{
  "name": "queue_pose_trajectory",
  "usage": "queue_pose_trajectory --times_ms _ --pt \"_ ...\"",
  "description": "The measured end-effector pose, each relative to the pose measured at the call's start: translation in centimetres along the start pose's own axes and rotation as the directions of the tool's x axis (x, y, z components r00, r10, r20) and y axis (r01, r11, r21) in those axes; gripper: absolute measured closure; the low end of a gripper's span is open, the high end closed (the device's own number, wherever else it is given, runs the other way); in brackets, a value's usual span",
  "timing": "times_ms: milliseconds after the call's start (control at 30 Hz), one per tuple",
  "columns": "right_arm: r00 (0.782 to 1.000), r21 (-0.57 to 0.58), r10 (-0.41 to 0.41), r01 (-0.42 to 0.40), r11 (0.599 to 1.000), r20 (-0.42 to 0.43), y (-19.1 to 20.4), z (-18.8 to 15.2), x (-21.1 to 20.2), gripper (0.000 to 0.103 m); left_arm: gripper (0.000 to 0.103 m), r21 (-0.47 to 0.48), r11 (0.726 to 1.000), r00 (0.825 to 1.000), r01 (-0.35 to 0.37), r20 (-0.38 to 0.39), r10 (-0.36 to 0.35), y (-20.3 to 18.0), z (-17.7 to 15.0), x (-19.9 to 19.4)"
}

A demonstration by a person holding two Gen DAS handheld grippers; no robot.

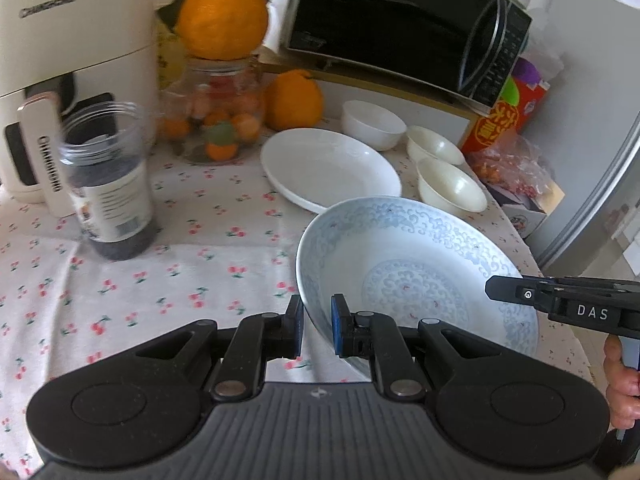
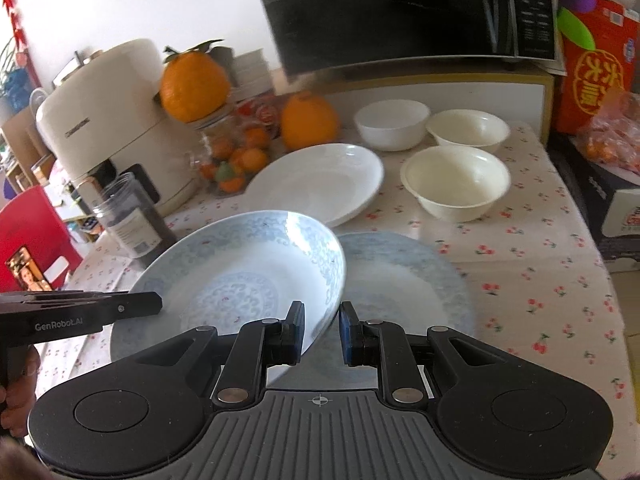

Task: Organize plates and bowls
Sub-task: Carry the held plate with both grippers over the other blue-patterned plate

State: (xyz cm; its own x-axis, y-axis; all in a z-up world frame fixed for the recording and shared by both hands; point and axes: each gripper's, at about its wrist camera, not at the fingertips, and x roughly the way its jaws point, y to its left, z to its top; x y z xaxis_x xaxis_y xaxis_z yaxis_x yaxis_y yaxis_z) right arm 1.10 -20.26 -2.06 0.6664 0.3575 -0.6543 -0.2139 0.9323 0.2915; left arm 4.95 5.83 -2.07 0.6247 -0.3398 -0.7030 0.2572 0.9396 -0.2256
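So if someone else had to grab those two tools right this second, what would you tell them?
Left hand-held gripper and right hand-held gripper: each shut on opposite rims of the blue-patterned porcelain plate, held tilted above the cherry-print tablecloth.
A second blue-patterned plate lies flat beneath it.
White plates and three white bowls sit behind, unstacked.
Left: set this plate down, then group the bowls.

1. Blue-patterned plate (image 1: 416, 264): near rim hidden behind the left gripper (image 1: 317, 326) body in the left wrist view.
2. Second blue plate (image 2: 408, 280) lying flat right of that plate: its left part is covered by the tilted rim, pattern blurred.
3. Microwave (image 1: 404, 20) behind the plate: cut off by the top edge.
4. Dark jar (image 1: 110, 184) left of the plate: label text unreadable.
5. Air fryer (image 1: 72, 48) further left: cropped, blurred.
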Motion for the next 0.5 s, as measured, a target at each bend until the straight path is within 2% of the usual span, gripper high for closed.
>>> queue_pose_trajectory --times_ms 500 --pt "0.997 0.044 -0.067 0.069 0.997 -0.041 -4.8 0.2 -0.2 0.084 0.091 0.061 0.998 0.999 0.015 -0.032 -0.013 -4.2 0.8 3.2"
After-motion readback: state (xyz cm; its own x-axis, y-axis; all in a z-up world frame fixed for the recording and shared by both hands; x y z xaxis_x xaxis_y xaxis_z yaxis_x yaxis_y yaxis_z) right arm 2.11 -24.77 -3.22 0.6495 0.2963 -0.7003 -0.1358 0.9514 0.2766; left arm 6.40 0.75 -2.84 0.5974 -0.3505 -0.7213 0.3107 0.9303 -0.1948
